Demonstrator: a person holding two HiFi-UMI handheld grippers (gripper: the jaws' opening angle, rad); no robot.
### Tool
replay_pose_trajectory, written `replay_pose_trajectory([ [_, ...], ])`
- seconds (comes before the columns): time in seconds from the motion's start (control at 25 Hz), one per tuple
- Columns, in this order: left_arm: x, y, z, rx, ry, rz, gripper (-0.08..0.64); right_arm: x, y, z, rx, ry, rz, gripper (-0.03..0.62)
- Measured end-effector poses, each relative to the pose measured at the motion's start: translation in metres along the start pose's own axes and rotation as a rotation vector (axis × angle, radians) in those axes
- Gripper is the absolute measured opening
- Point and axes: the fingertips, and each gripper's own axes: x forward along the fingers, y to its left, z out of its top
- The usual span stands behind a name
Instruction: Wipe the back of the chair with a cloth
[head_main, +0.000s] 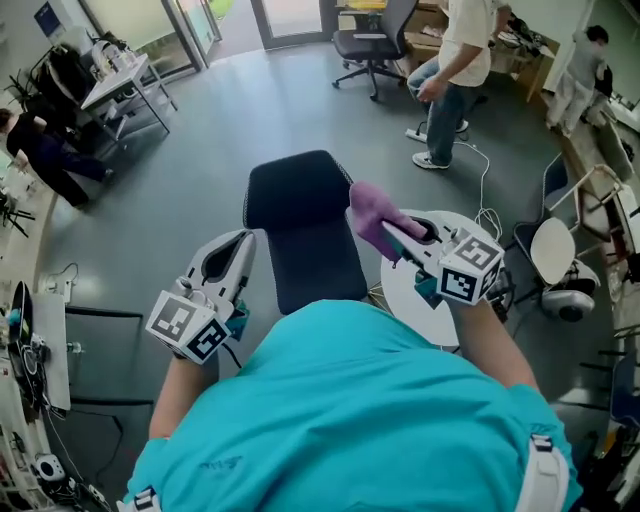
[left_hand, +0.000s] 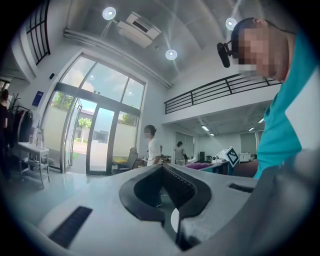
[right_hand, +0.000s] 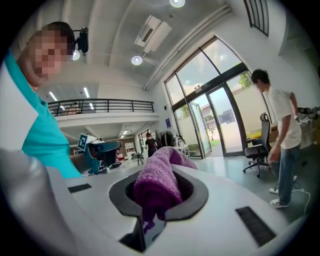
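The right claw (head_main: 392, 232) pinches the purple cloth (head_main: 368, 212) near the chair back (head_main: 298, 195), apparently poised to wipe; the left claw (head_main: 238, 246) sits closed, empty.

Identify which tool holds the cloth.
The right tool: it is shut on the purple cloth. The left tool is shut with nothing between its jaws.

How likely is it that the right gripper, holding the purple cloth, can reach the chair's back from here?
Probably yes: the right gripper, shut on the purple cloth, is held right at the dark chair's edge in the head view, with nothing between them.
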Motion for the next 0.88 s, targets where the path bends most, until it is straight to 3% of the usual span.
replay_pose_trajectory([
  [0.16, -0.013, 0.018, 0.004, 0.004, 0.0, 0.0, 0.004, 0.019, 0.015, 0.003, -0.027, 0.001, 0.0, 0.051],
  [0.36, -0.028, 0.039, 0.001, -0.044, -0.01, 0.007, 0.005, 0.036, 0.035, 0.013, -0.098, 0.017, 0.002, 0.049],
  [0.88, -0.027, 0.04, -0.007, -0.092, -0.008, -0.007, 0.005, 0.039, 0.041, 0.009, -0.155, 0.09, 0.003, 0.048],
])
